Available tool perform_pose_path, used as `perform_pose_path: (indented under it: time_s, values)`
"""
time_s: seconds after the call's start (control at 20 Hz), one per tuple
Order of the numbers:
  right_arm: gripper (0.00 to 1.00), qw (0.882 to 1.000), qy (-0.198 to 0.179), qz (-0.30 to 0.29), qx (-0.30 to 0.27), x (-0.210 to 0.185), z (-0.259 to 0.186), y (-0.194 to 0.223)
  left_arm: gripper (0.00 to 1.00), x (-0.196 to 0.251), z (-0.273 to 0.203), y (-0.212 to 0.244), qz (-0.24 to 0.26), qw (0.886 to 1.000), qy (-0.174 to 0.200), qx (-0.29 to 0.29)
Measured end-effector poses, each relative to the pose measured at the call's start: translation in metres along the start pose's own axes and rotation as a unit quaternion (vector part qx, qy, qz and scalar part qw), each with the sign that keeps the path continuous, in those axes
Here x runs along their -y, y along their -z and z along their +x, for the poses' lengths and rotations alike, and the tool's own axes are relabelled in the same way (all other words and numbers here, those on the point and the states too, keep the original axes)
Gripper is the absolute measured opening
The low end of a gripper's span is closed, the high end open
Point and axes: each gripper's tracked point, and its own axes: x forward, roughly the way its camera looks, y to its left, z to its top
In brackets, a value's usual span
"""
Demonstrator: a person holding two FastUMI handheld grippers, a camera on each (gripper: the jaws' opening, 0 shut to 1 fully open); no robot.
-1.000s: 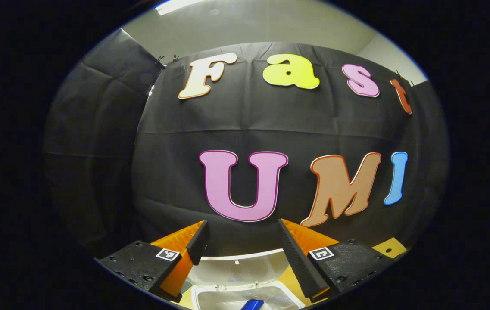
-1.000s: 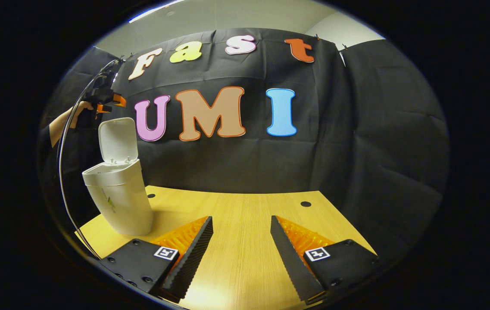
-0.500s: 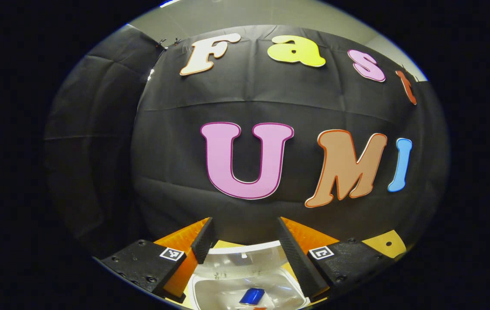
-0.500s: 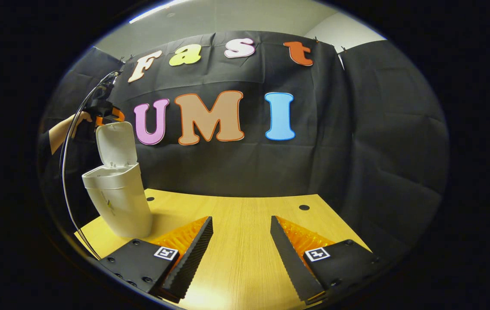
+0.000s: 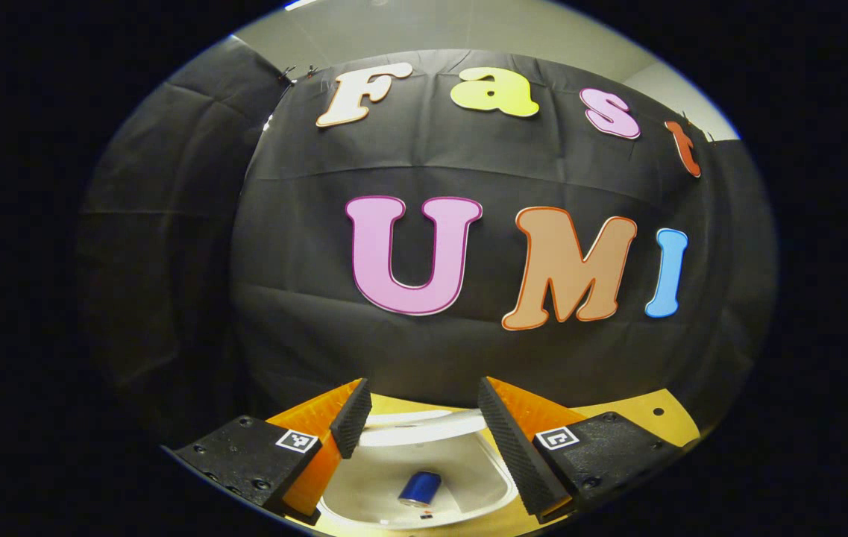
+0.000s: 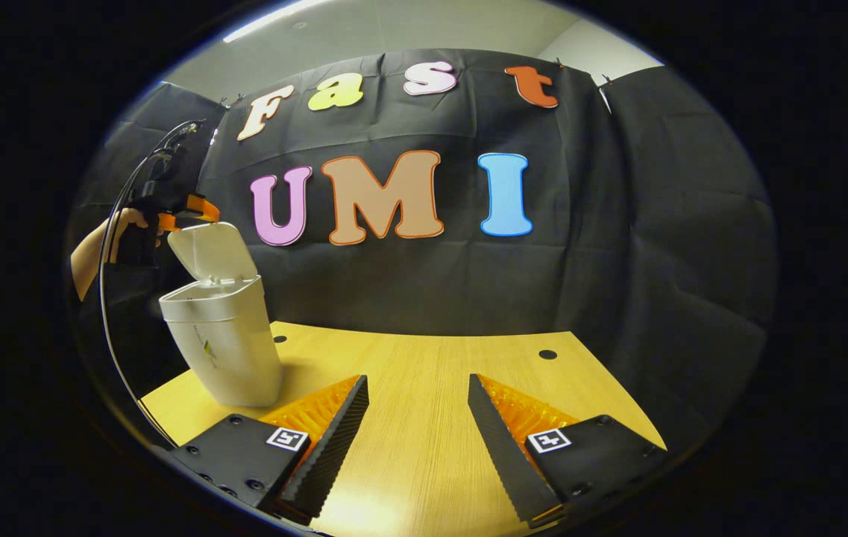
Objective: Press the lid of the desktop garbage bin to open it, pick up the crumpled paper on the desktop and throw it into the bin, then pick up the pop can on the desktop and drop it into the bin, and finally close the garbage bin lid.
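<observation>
Final step: lid [image 6: 211,252] half-raised, left gripper [image 6: 186,214] at its top edge, jaws apart, empty. Pop can [image 5: 419,488] inside bin [image 6: 226,339]. Next: push lid down until shut. Right gripper [image 6: 418,425] idle over worktop [image 6: 424,365], jaws wide.

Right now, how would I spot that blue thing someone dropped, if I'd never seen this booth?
Find the wooden table, then the white bin standing near its left edge with its lid tipped up. Look down inside the bin: the pop can lies on its side there, the one blue object against the pale walls.
</observation>
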Motion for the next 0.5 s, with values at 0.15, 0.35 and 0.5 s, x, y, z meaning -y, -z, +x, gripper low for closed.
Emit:
perform_pose_path:
  time_s: [0.15, 0.35, 0.5]
  values:
    - [0.91, 1.000, -0.004, -0.007, -0.006, -0.001, -0.002, 0.002, 0.93, 0.000, -0.012, 0.034, -0.002, 1.000, -0.004, -0.017]
    - [0.91, 1.000, -0.009, -0.011, -0.006, -0.001, -0.004, 0.001, 0.93, 0.000, -0.018, 0.075, -0.006, 0.999, -0.007, -0.040]
    - [0.91, 1.000, -0.014, -0.015, -0.008, -0.003, -0.004, 0.002, 0.93, 0.000, -0.020, 0.097, 0.008, 0.998, 0.000, -0.056]
